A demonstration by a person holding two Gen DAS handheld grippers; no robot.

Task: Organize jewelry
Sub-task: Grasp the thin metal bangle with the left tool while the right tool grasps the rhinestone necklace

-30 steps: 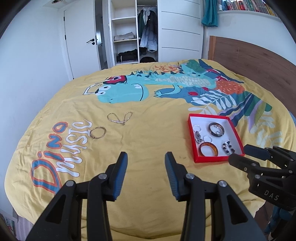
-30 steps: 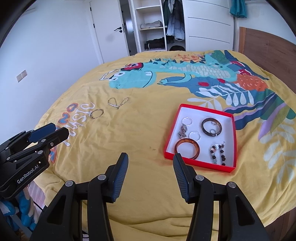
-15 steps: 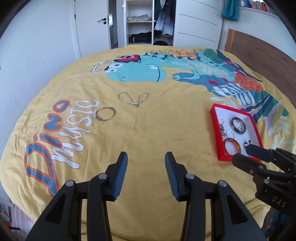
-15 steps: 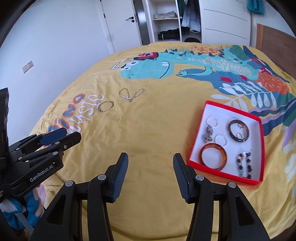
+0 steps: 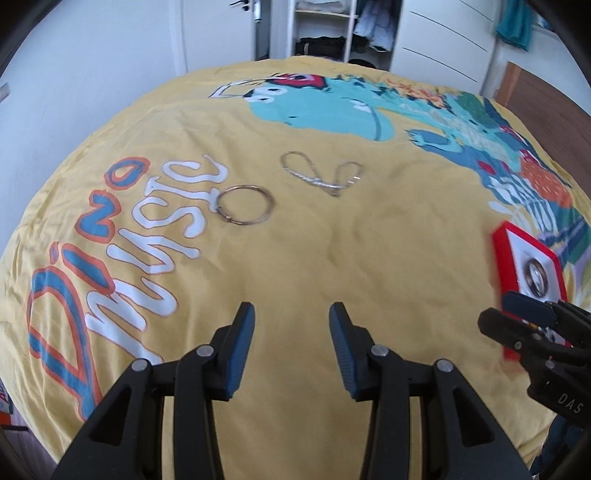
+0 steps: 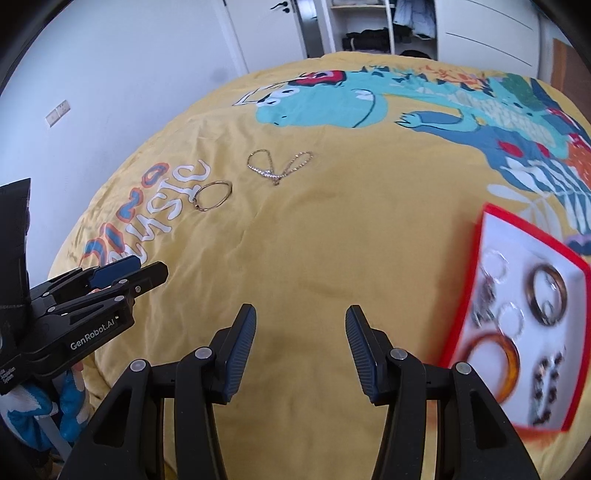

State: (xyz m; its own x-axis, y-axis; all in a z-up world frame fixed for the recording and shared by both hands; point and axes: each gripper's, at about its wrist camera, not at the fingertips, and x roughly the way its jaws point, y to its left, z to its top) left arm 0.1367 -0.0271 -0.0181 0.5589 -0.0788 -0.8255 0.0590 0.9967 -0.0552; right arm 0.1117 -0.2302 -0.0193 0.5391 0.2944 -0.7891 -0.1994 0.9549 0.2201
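Note:
A thin gold bangle (image 5: pixel 245 204) and a silver chain necklace (image 5: pixel 321 175) lie on the yellow bedspread, ahead of my left gripper (image 5: pixel 291 314), which is open and empty. Both also show in the right wrist view: bangle (image 6: pixel 213 195), chain (image 6: pixel 279 166). A red tray with a white floor (image 6: pixel 480 240) sits at the right, holding several bangles, rings and a beaded piece. It shows partly in the left wrist view (image 5: pixel 498 243). My right gripper (image 6: pixel 299 317) is open and empty, left of the tray.
The bedspread (image 5: pixel 351 258) carries dinosaur prints and "Dino music" lettering. An open wardrobe (image 5: pixel 332 29), a door and white walls stand beyond the bed. A wooden headboard (image 5: pixel 546 96) runs along the right.
Both grippers have swung left and come lower toward the bangle and chain. The red tray has slid to the right edge of both views. Both grippers stay open.

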